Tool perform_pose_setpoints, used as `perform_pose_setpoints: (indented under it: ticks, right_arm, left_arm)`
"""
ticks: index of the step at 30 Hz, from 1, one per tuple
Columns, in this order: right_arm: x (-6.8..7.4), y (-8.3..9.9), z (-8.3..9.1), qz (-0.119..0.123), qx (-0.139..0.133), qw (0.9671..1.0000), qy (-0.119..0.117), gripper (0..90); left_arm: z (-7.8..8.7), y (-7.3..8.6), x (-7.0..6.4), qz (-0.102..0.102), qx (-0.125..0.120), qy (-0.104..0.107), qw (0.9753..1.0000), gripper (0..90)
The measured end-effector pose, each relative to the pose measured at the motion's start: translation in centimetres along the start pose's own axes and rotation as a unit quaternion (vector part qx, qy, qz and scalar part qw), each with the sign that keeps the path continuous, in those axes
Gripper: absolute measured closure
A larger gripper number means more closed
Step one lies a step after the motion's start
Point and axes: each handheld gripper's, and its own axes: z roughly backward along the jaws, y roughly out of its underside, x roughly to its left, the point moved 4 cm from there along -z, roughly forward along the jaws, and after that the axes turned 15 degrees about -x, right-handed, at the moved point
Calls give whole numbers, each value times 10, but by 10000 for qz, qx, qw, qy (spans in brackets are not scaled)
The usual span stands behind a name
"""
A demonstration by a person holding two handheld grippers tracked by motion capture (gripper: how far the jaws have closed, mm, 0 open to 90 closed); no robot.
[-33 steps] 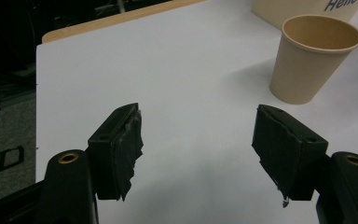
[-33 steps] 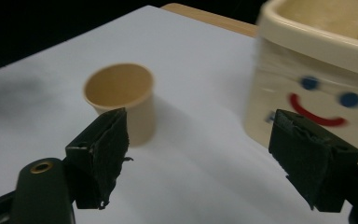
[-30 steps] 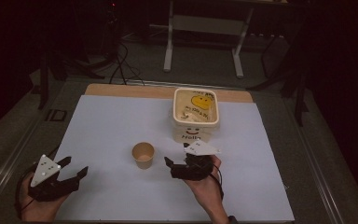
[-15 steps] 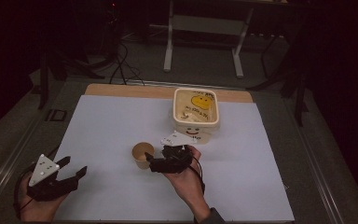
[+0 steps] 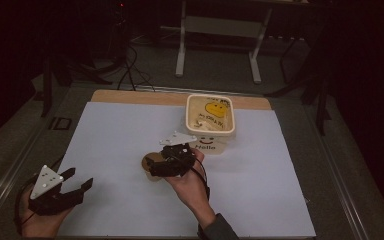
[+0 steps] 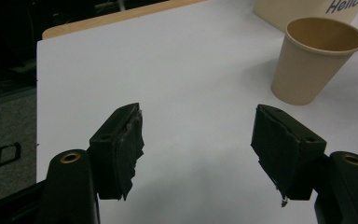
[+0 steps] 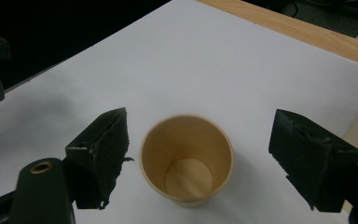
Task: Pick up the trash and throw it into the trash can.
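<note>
Right gripper (image 7: 198, 163), jaws spread wide with frayed black pads, straddles an upright tan paper cup (image 7: 186, 161) on the white counter (image 5: 110, 145); contact seems absent, though it's dim. Left gripper (image 5: 75, 186) rests near the front corner, jaws apart. Beyond stands a cream plastic tub (image 5: 211, 122).

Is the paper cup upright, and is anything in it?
Upright and empty: the paper cup stands on its base, mouth up, its bare bottom visible between the right gripper's open jaws.

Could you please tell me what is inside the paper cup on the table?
Nothing: the right gripper view looks straight into the paper cup between the open right tool and shows its bare bottom. In the high view, that tool covers most of it.
</note>
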Motion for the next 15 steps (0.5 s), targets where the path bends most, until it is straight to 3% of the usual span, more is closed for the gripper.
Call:
perform_pose_setpoints:
  ticks: [11, 15]
  right_arm:
    - [2, -15, -12, 72, 188, 9998, -32, 190]
    - [1, -19, -16, 14, 404, 9992, -39, 182]
  left_arm:
    - [0, 1, 0, 5, 30, 20, 10000, 337]
    - [0, 1, 0, 10, 25, 15, 10000, 337]
